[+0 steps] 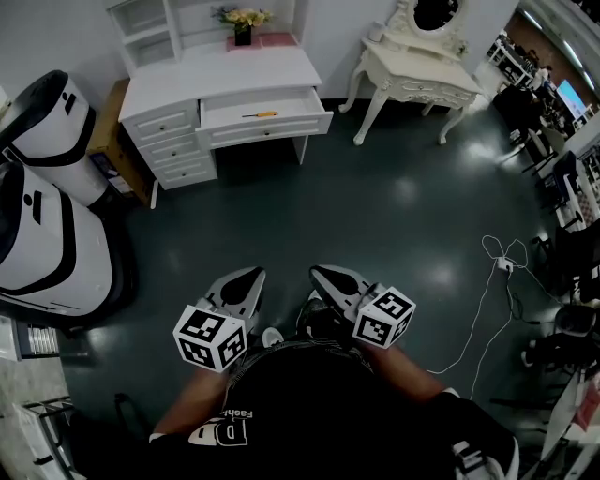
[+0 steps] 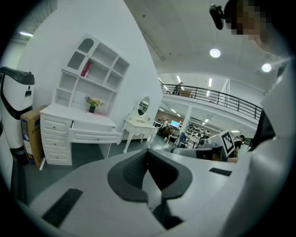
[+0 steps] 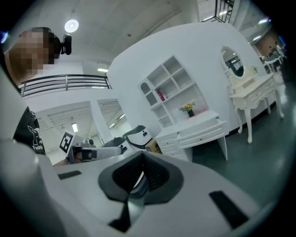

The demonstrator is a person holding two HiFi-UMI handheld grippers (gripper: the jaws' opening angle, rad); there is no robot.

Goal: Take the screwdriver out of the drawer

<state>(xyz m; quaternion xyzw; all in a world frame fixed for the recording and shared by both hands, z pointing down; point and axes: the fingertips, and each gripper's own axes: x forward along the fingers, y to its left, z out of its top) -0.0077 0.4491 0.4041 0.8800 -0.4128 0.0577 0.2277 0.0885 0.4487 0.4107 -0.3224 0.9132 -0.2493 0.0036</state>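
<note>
Screwdriver: lies lengthwise in the open drawer of the white worktop, just behind the drawer's front wall. My left claw and right claw, both closed on nothing, sit side by side near my body. Bare dark floor lies between.

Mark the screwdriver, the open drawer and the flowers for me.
screwdriver (image 1: 262, 114), head view, on its orange handle.
drawer (image 1: 270, 129), head view, on its front panel.
flowers (image 1: 243, 17), head view, on the blooms.
</note>
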